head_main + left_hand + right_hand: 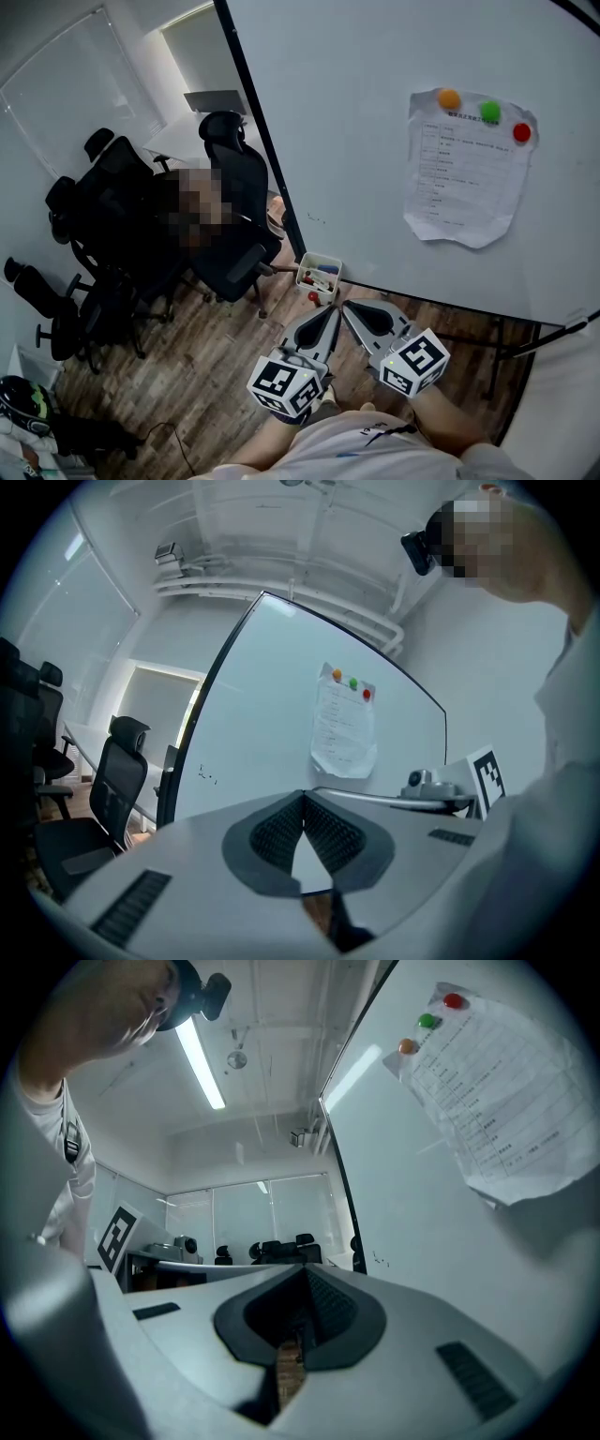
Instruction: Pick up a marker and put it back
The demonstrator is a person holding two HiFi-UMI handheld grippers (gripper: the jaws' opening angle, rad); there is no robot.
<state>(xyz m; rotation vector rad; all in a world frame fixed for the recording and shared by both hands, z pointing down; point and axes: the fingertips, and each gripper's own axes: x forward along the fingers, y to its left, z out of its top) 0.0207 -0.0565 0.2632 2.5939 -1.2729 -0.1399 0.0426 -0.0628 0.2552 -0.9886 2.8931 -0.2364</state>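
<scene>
I hold left gripper (330, 315) and right gripper (350, 307), jaws closed, empty; marker tray (319, 275) lies just beyond both jaws.

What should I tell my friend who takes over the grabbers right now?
Left gripper: shut, empty.
Right gripper: shut, empty.
Coloured markers lie in the small white plastic tray at the lower edge of the big white whiteboard, just ahead of both grippers.
Done: nothing the pictures show; no marker is held.
Left: open one gripper, pick a marker from the tray, put it back.
</scene>
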